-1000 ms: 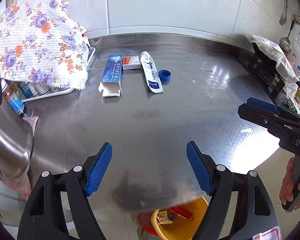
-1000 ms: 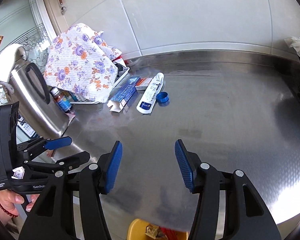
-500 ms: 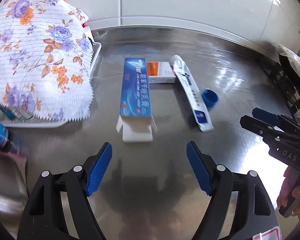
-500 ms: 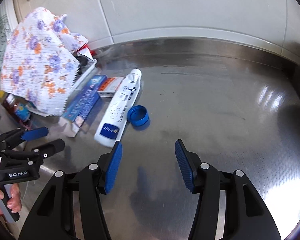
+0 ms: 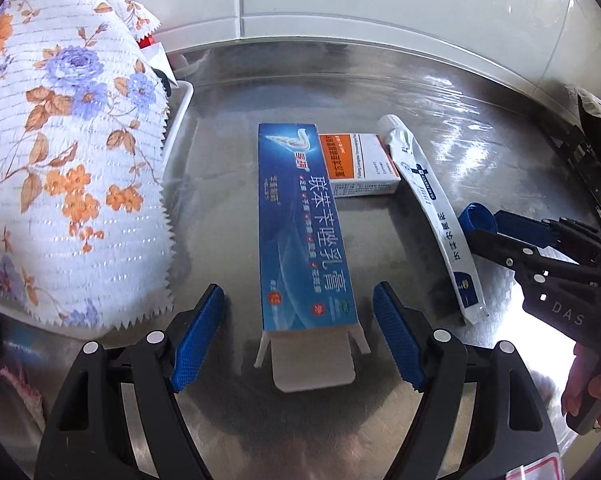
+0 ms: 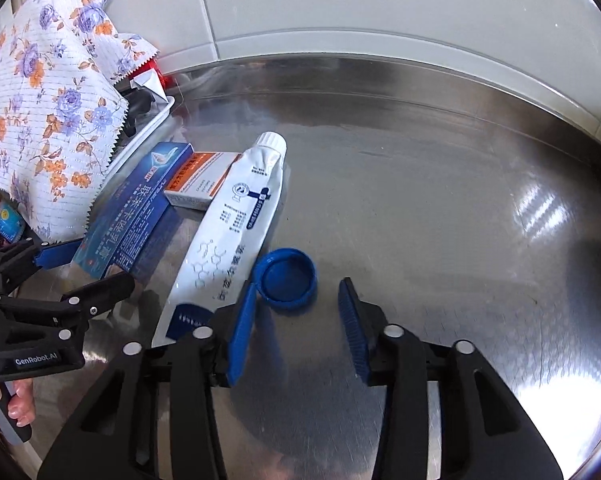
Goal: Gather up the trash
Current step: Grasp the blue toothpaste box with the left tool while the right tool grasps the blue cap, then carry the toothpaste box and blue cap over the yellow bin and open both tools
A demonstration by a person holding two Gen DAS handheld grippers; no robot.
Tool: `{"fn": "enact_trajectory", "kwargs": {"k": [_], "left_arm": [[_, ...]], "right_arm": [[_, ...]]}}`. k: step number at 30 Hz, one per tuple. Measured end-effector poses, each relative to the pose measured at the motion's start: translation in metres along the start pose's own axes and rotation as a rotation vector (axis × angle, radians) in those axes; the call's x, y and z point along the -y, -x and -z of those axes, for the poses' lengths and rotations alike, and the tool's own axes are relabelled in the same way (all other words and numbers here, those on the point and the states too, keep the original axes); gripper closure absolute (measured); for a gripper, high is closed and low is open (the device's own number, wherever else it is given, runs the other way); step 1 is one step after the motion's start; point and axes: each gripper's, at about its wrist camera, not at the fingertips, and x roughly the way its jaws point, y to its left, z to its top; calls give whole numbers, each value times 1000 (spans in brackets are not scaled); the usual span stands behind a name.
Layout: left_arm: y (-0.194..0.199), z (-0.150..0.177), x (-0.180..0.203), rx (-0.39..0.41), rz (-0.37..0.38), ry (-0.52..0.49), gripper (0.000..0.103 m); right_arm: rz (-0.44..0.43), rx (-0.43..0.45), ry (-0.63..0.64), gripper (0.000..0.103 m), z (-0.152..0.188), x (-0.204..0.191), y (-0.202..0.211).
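I'm closing my right gripper (image 6: 296,328) over the steel counter (image 6: 440,208), with the blue bottle cap (image 6: 287,276) lying open side up just ahead of its fingertips, seemingly not yet pinched. A white ointment tube (image 6: 232,236) is lying beside the cap, against an orange-and-white box (image 6: 198,182) and a blue toothpaste carton (image 6: 136,216). My left gripper (image 6: 86,268) is reaching toward the carton.

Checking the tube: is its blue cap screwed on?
No: the blue cap lies loose on the steel counter beside the white tube.
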Motion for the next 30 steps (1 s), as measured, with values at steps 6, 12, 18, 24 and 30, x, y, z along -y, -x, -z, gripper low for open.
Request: {"fn": "enact_trajectory", "kwargs": {"k": [6, 12, 18, 24, 30], "left_arm": [[-6, -8, 1, 20, -14, -25, 37], [-8, -14, -4, 27, -11, -24, 64], [6, -6, -3, 49, 2, -14, 64], [33, 6, 0, 77, -6, 6, 64], [71, 30, 11, 104, -30, 27, 64]], "right_arm": [[41, 7, 44, 71, -7, -7, -8], [41, 6, -7, 71, -4, 2, -3], [27, 24, -28, 71, 8, 17, 19], [5, 32, -54, 71, 26, 30, 40], [-38, 45, -59, 71, 53, 44, 69]]}}
